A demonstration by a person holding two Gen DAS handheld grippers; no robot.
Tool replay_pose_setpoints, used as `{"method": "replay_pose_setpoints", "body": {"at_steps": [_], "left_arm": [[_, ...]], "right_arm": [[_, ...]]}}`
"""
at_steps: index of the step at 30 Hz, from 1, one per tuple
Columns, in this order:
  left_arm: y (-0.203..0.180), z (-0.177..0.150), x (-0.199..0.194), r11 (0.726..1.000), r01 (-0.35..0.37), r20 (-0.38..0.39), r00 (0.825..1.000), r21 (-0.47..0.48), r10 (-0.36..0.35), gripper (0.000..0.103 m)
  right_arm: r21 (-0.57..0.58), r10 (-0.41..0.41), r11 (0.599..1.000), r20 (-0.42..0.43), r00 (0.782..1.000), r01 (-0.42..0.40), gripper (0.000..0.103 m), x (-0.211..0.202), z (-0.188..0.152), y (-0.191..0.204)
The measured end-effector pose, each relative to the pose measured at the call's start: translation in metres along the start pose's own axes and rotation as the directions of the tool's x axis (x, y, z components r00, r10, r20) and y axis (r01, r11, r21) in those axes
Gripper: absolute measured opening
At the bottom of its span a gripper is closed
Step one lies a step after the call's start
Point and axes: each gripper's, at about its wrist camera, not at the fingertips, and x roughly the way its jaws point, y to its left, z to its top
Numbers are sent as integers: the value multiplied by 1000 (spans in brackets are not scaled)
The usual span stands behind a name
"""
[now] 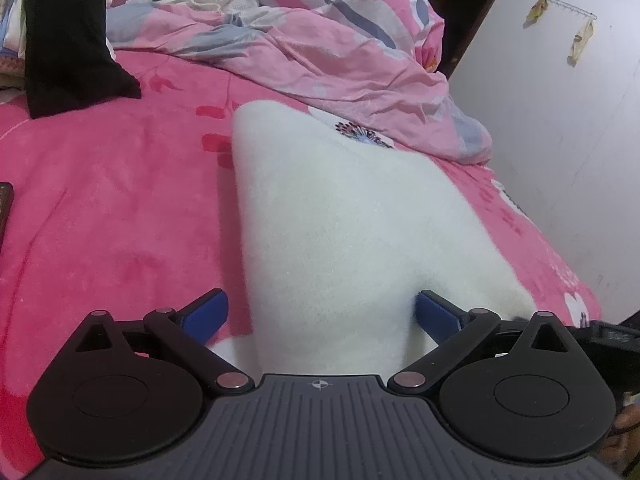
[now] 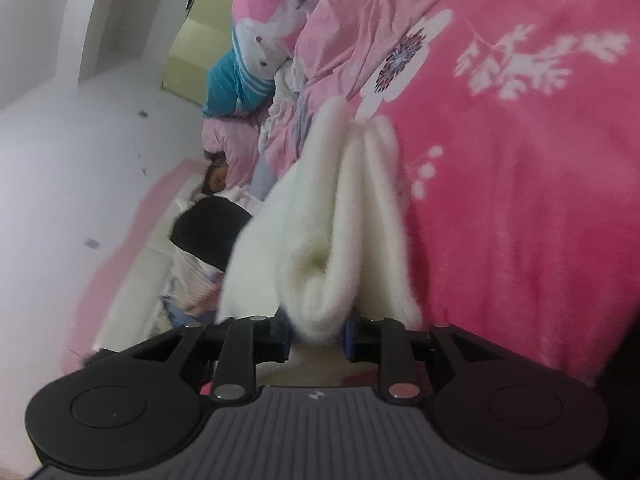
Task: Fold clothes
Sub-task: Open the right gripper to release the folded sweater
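Two grippers and a fluffy white sweater on the pink bed

The left gripper [image 1: 322,314] is spread wide, and the white sweater [image 1: 332,220] lies between its blue pads [image 1: 438,316] and stretches ahead of it over the pink blanket [image 1: 112,208]. The right gripper [image 2: 316,336] has its jaws close together, pinching a bunched fold of the same sweater [image 2: 320,248]. The sweater looks soft, light and floppy, so it will sag; I think holding it by its edges or corners works best. A black cloth [image 1: 68,36] lies far ahead to the left.
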Motion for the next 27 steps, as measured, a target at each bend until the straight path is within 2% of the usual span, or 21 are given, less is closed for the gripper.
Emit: {"method": "replay_pose_setpoints", "body": {"at_steps": [3, 5, 7, 9, 11, 14, 16, 17, 18, 23, 27], "left_arm": [[0, 0, 0, 1000, 4, 0, 1000, 15, -4, 101], [0, 0, -1, 1000, 7, 3, 1000, 25, -7, 101], [1, 0, -1, 1000, 11, 3, 1000, 28, -11, 101], [2, -1, -1, 999, 18, 3, 1000, 26, -18, 101], [3, -1, -1, 1000, 24, 4, 1000, 21, -24, 100], [5, -3, -1, 999, 34, 6, 999, 6, -34, 100], [7, -4, -2, 999, 44, 7, 999, -10, -44, 100], [9, -4, -4, 999, 50, 10, 999, -20, -50, 98], [10, -4, -8, 998, 51, 20, 999, -27, -51, 98], [21, -5, -39, 998, 46, 107, 993, -47, -41, 96], [26, -11, -44, 999, 31, 82, 996, -30, -28, 96]], "right_arm": [[-28, -52, 998, 24, 998, 52, 30, -21, 4, 8], [-98, -107, 989, 72, 992, 114, 30, -34, 7, 24], [-163, -110, 978, 123, 986, 130, 30, -44, 10, 42], [-234, -80, 966, 144, 986, 112, 30, -46, 11, 60], [-326, -79, 938, 130, 988, 118, 29, -34, 8, 78], [-440, -135, 884, 86, 987, 159, 29, -4, 0, 89], [-493, -242, 837, 53, 969, 236, 25, 19, -10, 83], [-499, -274, 827, 47, 960, 261, 19, 26, -13, 77], [-501, -303, 818, 43, 952, 283, 19, 33, -16, 71], [-471, -320, 830, 33, 947, 297, 19, 31, -11, 75], [-506, -354, 799, 39, 934, 324, 20, 33, -11, 92]]}}
